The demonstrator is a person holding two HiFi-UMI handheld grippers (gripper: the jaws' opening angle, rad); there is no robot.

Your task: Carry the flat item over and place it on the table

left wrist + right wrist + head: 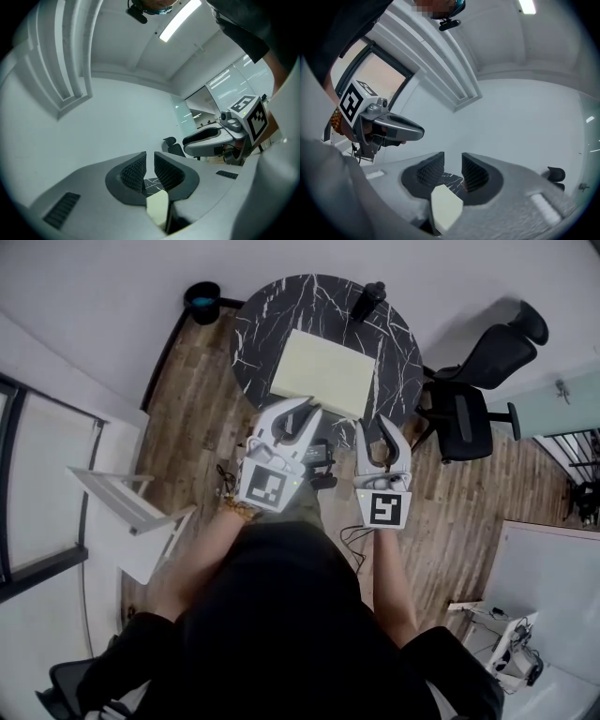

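we see the flat item (323, 371) lying on the round marble table (258, 324), pale against the dark top. our left gripper (309, 409) and right gripper (373, 424) hover side by side at its near edge, each claw only a narrow slit apart (nothing pinched between the pads). an office chair (469, 399) stands beside the table.

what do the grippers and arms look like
The left gripper and right gripper are pale grey, with curved jaws lined by dark ribbed pads. Each carries a cube with black-and-white square markers. The person wears black sleeves and a beaded bracelet on the left wrist.
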